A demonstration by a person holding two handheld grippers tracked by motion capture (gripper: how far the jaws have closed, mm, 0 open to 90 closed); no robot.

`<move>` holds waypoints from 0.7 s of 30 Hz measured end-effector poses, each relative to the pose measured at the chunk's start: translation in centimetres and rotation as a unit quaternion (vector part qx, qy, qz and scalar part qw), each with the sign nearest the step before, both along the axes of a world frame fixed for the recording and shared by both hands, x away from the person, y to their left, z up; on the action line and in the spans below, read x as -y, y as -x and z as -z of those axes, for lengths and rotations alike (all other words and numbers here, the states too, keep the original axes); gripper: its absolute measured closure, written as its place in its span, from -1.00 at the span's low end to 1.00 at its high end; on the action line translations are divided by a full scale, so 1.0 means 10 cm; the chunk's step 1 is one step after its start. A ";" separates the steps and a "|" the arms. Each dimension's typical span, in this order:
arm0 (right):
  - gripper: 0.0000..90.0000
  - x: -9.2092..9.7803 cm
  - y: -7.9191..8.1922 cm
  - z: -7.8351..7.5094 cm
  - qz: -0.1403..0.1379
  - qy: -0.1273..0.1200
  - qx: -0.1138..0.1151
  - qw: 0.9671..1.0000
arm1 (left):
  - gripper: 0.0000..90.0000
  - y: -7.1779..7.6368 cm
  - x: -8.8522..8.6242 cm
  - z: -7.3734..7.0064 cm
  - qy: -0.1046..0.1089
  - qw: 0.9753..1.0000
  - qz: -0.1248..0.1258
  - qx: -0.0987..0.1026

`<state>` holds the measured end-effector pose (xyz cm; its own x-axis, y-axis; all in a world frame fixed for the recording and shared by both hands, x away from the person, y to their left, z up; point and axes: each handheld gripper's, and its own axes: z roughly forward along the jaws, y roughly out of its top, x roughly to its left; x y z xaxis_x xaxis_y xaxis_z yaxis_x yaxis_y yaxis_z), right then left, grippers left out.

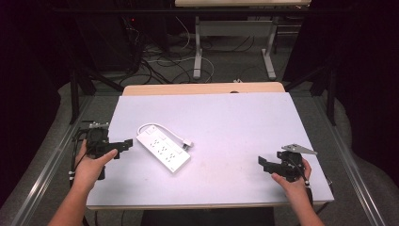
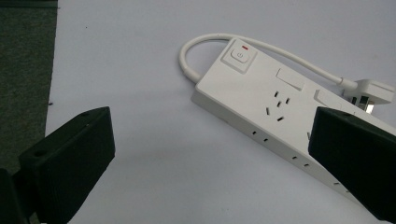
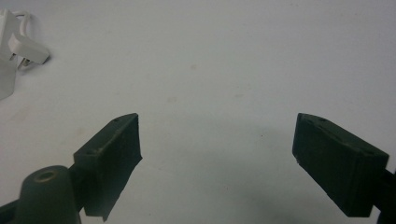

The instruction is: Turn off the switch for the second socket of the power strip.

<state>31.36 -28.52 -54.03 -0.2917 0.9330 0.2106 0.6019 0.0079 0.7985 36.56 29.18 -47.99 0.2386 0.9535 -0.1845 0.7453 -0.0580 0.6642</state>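
Nothing begun, apparently: the power strip (image 1: 163,150) lies untouched on the tabletop (image 1: 235,117) (cord looped), left gripper (image 1: 123,145) and right gripper (image 1: 264,163) both wide apart, empty.

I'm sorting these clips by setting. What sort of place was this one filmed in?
Probably a lab or recording workspace, not a home. The white-topped table stands amid black curtains, loose cables run across the floor behind it, and another desk frame stands farther back. A white power strip lies on the table.
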 end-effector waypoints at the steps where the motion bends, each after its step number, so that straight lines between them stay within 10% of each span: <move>1: -0.67 0.00 0.00 0.00 -0.002 0.002 0.002 1.000 | -0.99 0.01 0.00 0.02 0.001 1.000 -0.001 0.003; 21: -0.67 0.01 0.00 0.00 0.002 -0.001 0.000 1.000 | -0.98 0.18 -0.05 0.39 0.030 0.999 -0.011 0.032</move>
